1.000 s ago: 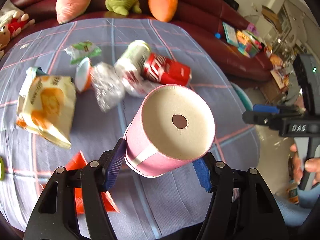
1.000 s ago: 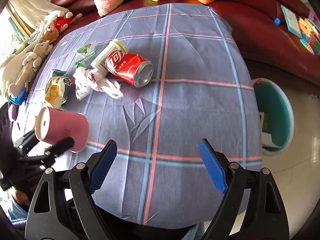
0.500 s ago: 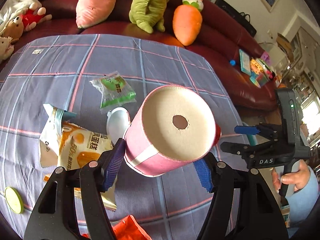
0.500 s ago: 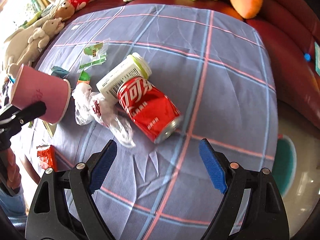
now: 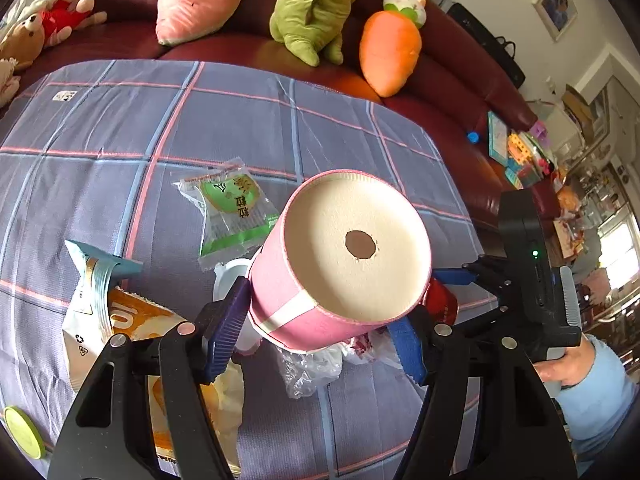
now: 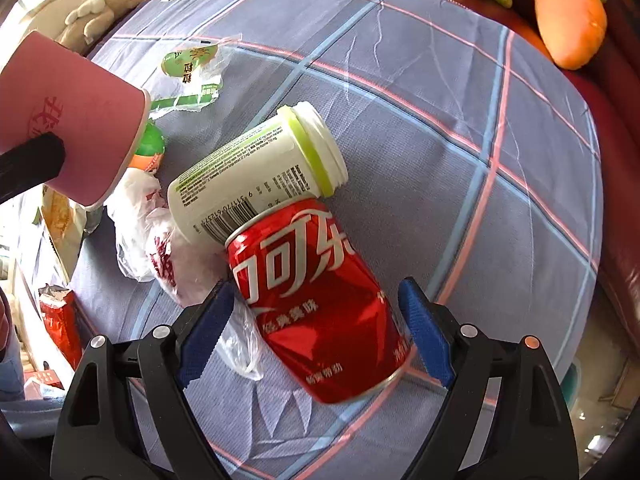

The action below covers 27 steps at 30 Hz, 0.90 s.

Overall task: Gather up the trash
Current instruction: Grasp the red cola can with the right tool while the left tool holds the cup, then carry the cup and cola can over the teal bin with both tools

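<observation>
Above the tabletop [image 6: 440, 128], left gripper [image 5: 316, 336] clamps the pink paper cup [image 5: 340, 264] aloft, freeing right gripper [image 6: 316, 324], fingers spread, to straddle the red cola can [image 6: 320, 304].

The right gripper [image 6: 316, 328] came forward and down over the table until its open jaws stood on either side of the red can [image 6: 316, 300], which had lain well ahead of it a second earlier. The left gripper [image 5: 316, 320] carried the pink cup [image 5: 340, 264] away from the table's near edge and above the wrappers.
</observation>
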Each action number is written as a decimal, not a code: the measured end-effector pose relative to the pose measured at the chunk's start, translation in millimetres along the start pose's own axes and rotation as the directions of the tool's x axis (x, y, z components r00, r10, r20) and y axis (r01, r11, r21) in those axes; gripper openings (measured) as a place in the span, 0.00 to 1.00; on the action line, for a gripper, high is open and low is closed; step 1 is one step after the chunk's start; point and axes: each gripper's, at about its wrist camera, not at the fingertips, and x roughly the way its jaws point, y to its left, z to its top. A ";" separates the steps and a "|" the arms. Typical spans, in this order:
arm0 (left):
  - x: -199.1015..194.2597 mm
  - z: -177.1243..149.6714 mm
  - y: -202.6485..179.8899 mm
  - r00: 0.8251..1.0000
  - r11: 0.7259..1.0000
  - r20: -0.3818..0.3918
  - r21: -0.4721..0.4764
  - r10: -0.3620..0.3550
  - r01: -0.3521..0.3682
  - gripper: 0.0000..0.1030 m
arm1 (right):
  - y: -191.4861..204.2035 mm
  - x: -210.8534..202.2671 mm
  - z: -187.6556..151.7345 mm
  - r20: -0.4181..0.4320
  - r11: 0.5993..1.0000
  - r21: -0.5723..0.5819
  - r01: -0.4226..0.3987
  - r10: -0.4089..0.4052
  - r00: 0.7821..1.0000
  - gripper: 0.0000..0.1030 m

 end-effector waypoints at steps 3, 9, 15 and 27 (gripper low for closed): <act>2.8 -1.2 -1.2 1.000 1.000 -0.008 -0.003 0.003 -0.003 0.65 | -5.6 -4.9 -7.9 0.030 0.998 0.047 -0.031 0.030 0.999 0.64; 8.3 -1.7 -27.4 1.000 0.999 -0.023 0.044 -0.012 0.013 0.65 | -29.0 -28.1 -35.2 0.099 0.980 0.181 -0.087 0.070 0.993 0.62; 19.2 -9.6 -69.2 0.998 0.993 -0.051 0.115 -0.032 0.038 0.65 | -72.6 -66.5 -74.8 0.208 0.936 0.326 -0.131 0.064 0.976 0.62; 61.3 -29.6 -199.2 0.985 0.946 -0.148 0.295 -0.093 0.134 0.65 | -178.9 -132.4 -197.3 0.371 0.794 0.580 -0.181 -0.060 0.927 0.62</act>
